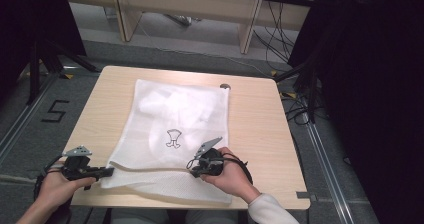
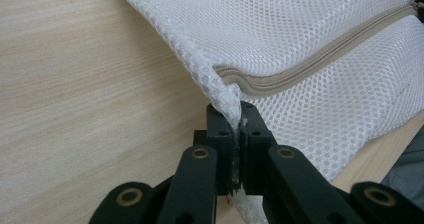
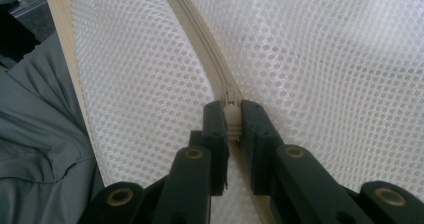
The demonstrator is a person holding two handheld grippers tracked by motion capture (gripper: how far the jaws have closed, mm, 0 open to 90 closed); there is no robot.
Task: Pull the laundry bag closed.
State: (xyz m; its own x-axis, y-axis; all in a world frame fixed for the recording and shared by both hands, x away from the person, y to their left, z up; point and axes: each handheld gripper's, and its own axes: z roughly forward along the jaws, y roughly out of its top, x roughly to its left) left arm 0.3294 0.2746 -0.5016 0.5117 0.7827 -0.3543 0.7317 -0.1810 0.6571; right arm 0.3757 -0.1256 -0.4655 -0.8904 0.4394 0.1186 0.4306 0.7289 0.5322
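While left tongs [image 2: 239, 121] pinch mesh bag [image 1: 175, 114] corner | right tongs [image 3: 234, 121] pinch zipper [image 3: 200, 39] | floor marking [image 1: 54, 111] — "5"

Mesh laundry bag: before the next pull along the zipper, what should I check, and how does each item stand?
1. Left gripper shut on the corner of the mesh laundry bag: ok.
2. Right gripper shut on the beige zipper: ok.
3. Right fingers on the slider rather than the tape: cannot tell.
4. Bag lies on the table, near edge overhanging slightly: ok.
5. Zipper line between the grippers lies straight: ok.
6. White contents away from the zipper: ok.
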